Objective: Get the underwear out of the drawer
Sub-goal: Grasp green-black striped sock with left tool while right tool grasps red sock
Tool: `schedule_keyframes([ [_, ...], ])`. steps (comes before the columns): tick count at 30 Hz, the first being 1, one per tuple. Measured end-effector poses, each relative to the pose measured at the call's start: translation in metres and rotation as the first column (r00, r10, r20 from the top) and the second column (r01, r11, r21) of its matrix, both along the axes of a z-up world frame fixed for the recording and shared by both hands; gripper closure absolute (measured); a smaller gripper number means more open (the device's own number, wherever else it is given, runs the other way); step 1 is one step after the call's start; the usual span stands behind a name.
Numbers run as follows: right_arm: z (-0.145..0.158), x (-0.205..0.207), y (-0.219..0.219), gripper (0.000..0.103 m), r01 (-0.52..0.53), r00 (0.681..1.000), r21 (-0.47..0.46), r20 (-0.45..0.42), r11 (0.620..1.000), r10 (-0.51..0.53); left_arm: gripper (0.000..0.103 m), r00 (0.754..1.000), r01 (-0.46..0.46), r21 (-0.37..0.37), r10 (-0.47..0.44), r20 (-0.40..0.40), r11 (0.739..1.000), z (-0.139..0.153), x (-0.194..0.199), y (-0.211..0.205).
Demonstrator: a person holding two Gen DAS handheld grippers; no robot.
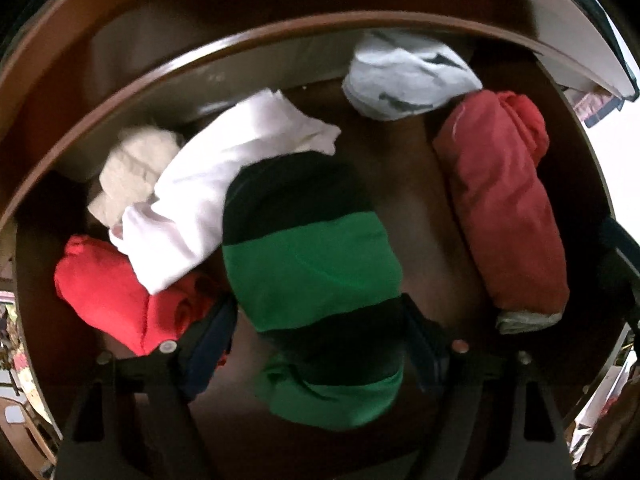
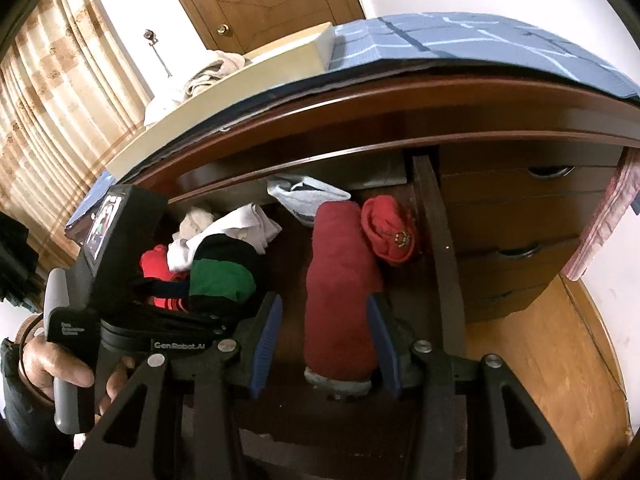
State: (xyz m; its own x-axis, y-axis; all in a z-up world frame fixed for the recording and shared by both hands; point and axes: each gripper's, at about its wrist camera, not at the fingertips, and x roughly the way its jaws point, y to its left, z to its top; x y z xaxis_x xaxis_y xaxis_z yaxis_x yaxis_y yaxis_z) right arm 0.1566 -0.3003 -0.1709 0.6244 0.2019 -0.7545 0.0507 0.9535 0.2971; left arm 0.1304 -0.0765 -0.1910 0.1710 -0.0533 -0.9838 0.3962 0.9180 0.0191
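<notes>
Now the left tongs (image 1: 320,344) are spread around the green roll (image 1: 312,272) in the drawer (image 1: 132,92), so it can be clamped; the right tongs (image 2: 324,340) are held apart, empty.

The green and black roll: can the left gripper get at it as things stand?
Probably yes. The left gripper points down over the green and black roll with a finger on each side, and nothing lies on top of that part. The white cloth only touches its far edge.

Your left claw (image 1: 320,344) points straight down, its fingers (image 1: 212,344) spread wide apart. Your right claw (image 2: 324,344) tilts downward, half open, fingers (image 2: 266,344) apart. Your left hand (image 2: 60,364) grips its handle.
</notes>
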Motion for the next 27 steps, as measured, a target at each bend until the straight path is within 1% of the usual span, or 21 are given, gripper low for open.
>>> schedule_keyframes([
  [1,-0.001,0.002,-0.001,0.056,-0.001,1.000,-0.001,-0.008,1.000,0.001,0.030,1.000,-0.001,-0.007,0.001,-0.009,1.000,-0.001,0.000,0.000],
  [2,-0.002,0.004,-0.001,0.056,-0.001,1.000,-0.002,-0.019,1.000,0.001,0.040,0.999,-0.004,-0.026,0.003,-0.033,1.000,-0.003,0.002,0.001],
  [4,-0.004,0.007,-0.001,0.056,-0.005,0.999,0.003,-0.039,1.000,0.005,0.051,0.997,-0.011,-0.043,0.008,-0.071,0.999,-0.008,0.004,0.003],
  [6,-0.006,0.010,-0.001,0.056,-0.008,0.999,0.009,-0.051,1.000,0.009,0.053,0.995,-0.015,-0.069,0.008,-0.102,0.998,-0.010,0.006,0.004],
  [7,-0.007,0.010,0.000,0.056,-0.010,0.998,0.007,-0.055,1.000,0.010,0.057,0.994,-0.015,-0.074,0.007,-0.107,0.997,-0.010,0.007,0.004],
  [8,-0.008,0.011,0.000,0.056,-0.009,0.998,0.002,-0.060,1.000,0.009,0.063,0.994,-0.010,-0.079,0.002,-0.107,0.997,-0.010,0.006,0.004],
  [11,-0.012,0.015,-0.001,0.056,0.003,0.996,0.000,-0.092,1.000,-0.003,0.073,0.993,0.022,-0.107,-0.034,-0.117,0.994,-0.013,0.004,0.003],
  [14,-0.017,0.020,-0.005,0.056,0.015,0.991,-0.001,-0.135,1.000,-0.015,0.077,0.995,0.016,-0.181,-0.033,-0.091,0.983,-0.003,0.002,0.008],
  [15,-0.017,0.022,-0.007,0.056,0.020,0.989,0.004,-0.149,1.000,-0.019,0.077,0.998,0.023,-0.223,-0.037,-0.059,0.975,0.004,-0.002,0.012],
  [17,-0.018,0.025,-0.008,0.056,0.019,0.986,0.014,-0.165,1.000,-0.017,0.077,0.999,0.023,-0.244,-0.029,-0.019,0.970,0.013,-0.009,0.018],
  [19,-0.020,0.030,-0.007,0.055,0.015,0.980,0.013,-0.197,1.000,-0.012,0.077,1.000,0.013,-0.290,-0.009,0.014,0.957,0.027,-0.019,0.029],
  [21,-0.021,0.037,-0.003,0.055,0.002,0.976,-0.017,-0.219,1.000,-0.006,0.077,0.999,0.019,-0.322,-0.008,0.036,0.947,0.040,-0.027,0.039],
  [23,-0.021,0.044,0.001,0.054,-0.006,0.971,-0.046,-0.238,0.999,-0.005,0.077,0.997,0.040,-0.328,-0.016,0.075,0.944,0.051,-0.038,0.046],
  [25,-0.023,0.052,0.008,0.051,-0.026,0.964,-0.076,-0.267,0.997,0.005,0.077,0.991,0.064,-0.330,-0.021,0.132,0.942,0.068,-0.050,0.056],
  [26,-0.024,0.056,0.011,0.047,-0.037,0.960,-0.084,-0.278,0.996,0.012,0.077,0.990,0.064,-0.334,-0.017,0.143,0.940,0.074,-0.040,0.069],
  [27,-0.025,0.059,0.015,0.047,-0.044,0.959,-0.092,-0.282,0.995,0.017,0.077,0.987,0.061,-0.345,-0.005,0.160,0.937,0.082,-0.043,0.076],
])
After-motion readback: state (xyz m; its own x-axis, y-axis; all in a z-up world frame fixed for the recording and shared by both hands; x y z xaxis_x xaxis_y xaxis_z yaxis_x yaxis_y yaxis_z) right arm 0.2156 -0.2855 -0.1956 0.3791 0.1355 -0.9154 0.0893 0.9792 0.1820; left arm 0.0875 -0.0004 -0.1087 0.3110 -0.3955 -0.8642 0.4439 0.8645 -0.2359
